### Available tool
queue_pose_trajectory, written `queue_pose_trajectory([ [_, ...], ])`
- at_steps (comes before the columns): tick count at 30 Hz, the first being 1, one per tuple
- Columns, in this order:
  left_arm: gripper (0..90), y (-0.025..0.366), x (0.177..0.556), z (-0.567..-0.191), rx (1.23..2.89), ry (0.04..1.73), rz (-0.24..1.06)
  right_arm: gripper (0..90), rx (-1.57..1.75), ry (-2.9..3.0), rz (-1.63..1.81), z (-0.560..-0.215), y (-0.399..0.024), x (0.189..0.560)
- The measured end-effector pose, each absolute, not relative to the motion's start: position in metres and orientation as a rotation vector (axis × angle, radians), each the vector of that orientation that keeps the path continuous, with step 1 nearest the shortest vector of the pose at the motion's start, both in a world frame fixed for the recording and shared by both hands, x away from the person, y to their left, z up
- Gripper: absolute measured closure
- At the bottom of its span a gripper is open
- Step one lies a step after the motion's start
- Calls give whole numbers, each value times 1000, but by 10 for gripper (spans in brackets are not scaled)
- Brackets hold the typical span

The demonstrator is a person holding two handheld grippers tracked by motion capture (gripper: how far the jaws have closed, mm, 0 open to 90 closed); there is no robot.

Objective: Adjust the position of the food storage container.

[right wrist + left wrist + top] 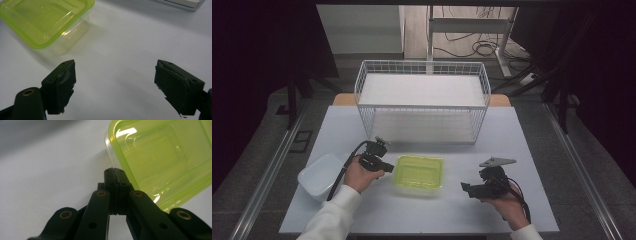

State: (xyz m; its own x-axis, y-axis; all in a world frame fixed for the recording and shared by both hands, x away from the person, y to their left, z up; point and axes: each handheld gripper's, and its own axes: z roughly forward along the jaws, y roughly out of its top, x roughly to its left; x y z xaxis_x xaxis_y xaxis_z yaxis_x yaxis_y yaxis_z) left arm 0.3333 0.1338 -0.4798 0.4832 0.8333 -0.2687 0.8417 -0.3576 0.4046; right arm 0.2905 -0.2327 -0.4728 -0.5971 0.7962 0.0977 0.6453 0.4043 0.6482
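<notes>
Green-lidded box (419, 173) sits near front edge of table (512, 135), about halfway along it. Long side runs left to right. Left gripper (383, 165) closer: tips just beside box's left side, jaws pinched together, holding nothing. Right gripper (466, 188) farther off toward right, jaws wide apart, holding nothing. Box lies between both.

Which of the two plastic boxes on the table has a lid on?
The green-lidded box in the middle of the table, between the two grippers. The white box at the left edge stands open, with no lid.
</notes>
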Motion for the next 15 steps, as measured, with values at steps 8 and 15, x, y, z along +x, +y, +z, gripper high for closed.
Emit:
queue_pose_trajectory([
  [8,900,126,326,-479,2252,1343,-39,172,1277,2436,969,-473,-232,290],
  [15,900,120,322,-479,2255,1309,-60,171,1281,2433,968,-473,-233,291],
])
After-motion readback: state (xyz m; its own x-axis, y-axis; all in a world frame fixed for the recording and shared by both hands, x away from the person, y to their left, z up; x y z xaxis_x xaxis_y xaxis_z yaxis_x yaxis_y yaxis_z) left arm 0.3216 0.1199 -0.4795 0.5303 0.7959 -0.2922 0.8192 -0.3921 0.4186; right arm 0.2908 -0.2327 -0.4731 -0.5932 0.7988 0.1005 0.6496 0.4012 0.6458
